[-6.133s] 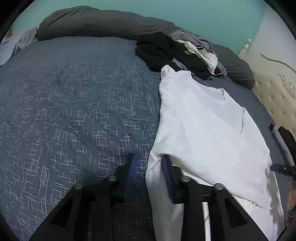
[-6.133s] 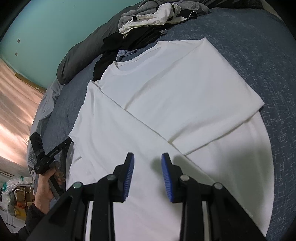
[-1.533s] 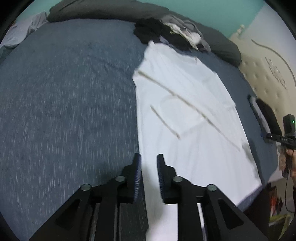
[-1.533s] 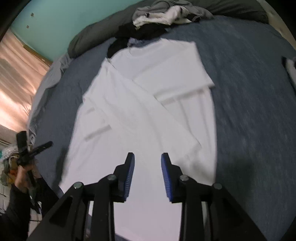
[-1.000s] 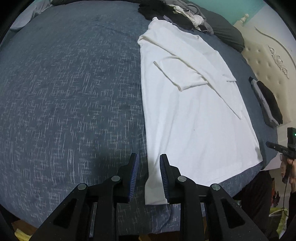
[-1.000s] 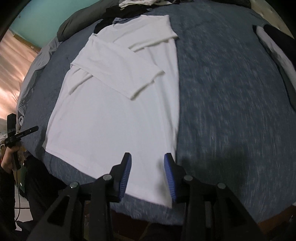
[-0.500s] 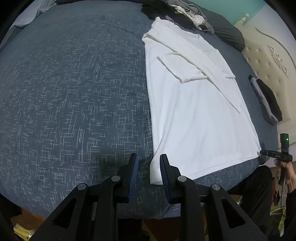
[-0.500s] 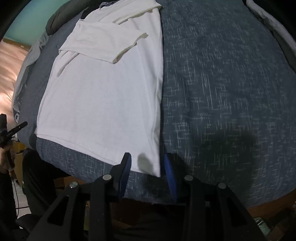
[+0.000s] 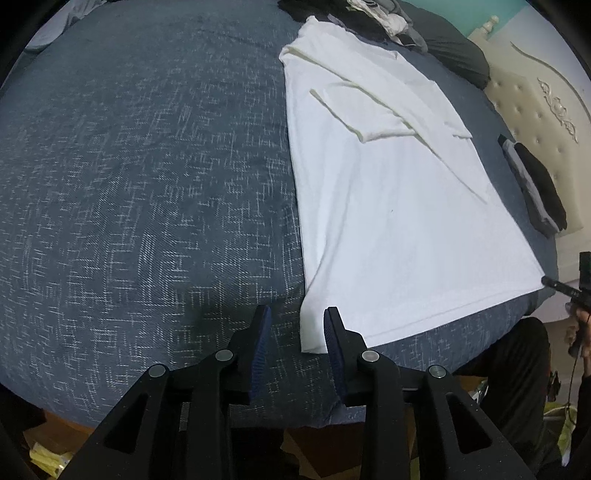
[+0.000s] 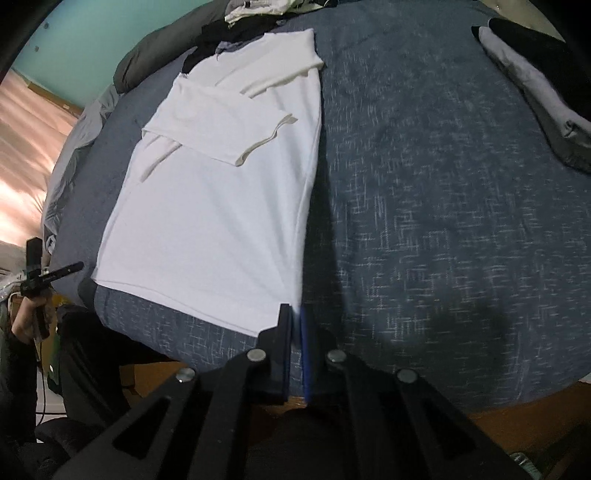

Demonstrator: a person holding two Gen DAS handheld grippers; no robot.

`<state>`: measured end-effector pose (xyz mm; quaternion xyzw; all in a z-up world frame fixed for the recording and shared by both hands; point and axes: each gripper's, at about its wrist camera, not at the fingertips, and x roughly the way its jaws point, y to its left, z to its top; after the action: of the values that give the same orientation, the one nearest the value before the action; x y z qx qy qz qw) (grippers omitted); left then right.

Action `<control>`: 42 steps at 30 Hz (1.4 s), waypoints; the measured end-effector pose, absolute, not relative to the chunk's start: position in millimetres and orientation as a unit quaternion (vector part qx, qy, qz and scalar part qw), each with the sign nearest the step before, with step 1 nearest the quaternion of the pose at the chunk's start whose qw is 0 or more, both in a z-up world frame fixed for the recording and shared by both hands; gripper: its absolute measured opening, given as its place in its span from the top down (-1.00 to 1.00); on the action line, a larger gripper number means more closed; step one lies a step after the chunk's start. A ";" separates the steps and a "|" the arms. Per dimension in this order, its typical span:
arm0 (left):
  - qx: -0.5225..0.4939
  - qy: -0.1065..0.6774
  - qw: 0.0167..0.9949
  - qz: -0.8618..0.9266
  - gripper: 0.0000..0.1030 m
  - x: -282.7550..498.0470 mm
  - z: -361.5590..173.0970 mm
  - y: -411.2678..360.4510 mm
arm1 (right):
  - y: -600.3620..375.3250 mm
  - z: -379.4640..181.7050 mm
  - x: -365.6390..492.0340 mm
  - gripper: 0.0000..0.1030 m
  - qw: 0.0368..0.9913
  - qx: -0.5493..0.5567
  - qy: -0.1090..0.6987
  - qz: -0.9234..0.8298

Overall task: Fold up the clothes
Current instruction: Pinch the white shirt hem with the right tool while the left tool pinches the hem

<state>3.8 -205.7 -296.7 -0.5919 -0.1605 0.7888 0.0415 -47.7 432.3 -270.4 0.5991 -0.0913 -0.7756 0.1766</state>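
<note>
A white T-shirt (image 9: 388, 192) lies flat on the dark blue bed, both sleeves folded in over its chest and its hem toward me. My left gripper (image 9: 295, 325) is open, its blue pads on either side of the shirt's near left hem corner (image 9: 310, 339). In the right wrist view the same T-shirt (image 10: 221, 206) runs away from me, and my right gripper (image 10: 295, 317) is shut on its near right hem corner, the cloth pinched between the blue pads.
A heap of dark and light clothes (image 9: 369, 14) sits at the bed's far end beside a grey pillow (image 9: 458, 59). Folded dark garments (image 10: 539, 74) lie at the right edge. The bed's near edge (image 9: 184, 406) drops off just under the grippers. A padded headboard (image 9: 546, 107) stands right.
Both grippers pulled back from the shirt's middle to its hem at the bed's near edge. The right gripper closed on the right hem corner; the left now straddles the left corner.
</note>
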 end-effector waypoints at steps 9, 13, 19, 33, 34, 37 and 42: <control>-0.602 -0.164 0.054 0.779 0.36 -1.3 -311.0 -197.6 | 434.4 -268.2 -45.9 0.93 0.169 0.595 -0.089 -0.781; -0.611 -0.163 0.064 0.772 0.38 -6.1 -322.0 -191.8 | 434.6 -272.2 -46.2 0.93 0.171 0.597 -0.095 -0.778; -0.611 -0.133 0.093 0.775 0.80 -8.2 -320.9 -173.6 | 440.1 -274.7 -48.9 0.93 0.166 0.597 -0.108 -0.777; -0.597 -0.159 0.125 0.776 0.79 -12.9 -310.8 -169.3 | 440.6 -275.9 -49.0 0.93 0.171 0.596 -0.123 -0.775; -0.590 -0.170 0.121 0.780 0.78 -12.9 -307.6 -175.6 | 441.3 -275.7 -48.6 0.93 0.172 0.595 -0.126 -0.775; -0.589 -0.187 0.104 0.779 0.77 -16.0 -314.4 -185.4 | 441.7 -276.8 -49.3 0.93 0.172 0.597 -0.129 -0.773; -0.588 -0.214 0.076 0.776 0.77 -21.3 -326.7 -201.2 | 438.2 -276.3 -50.8 0.93 0.173 0.598 -0.127 -0.773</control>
<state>-21.3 -201.2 -326.7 -0.5880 -0.2139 0.7763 0.0761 -50.8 438.2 -276.3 0.5976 -0.1272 -0.7725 0.1730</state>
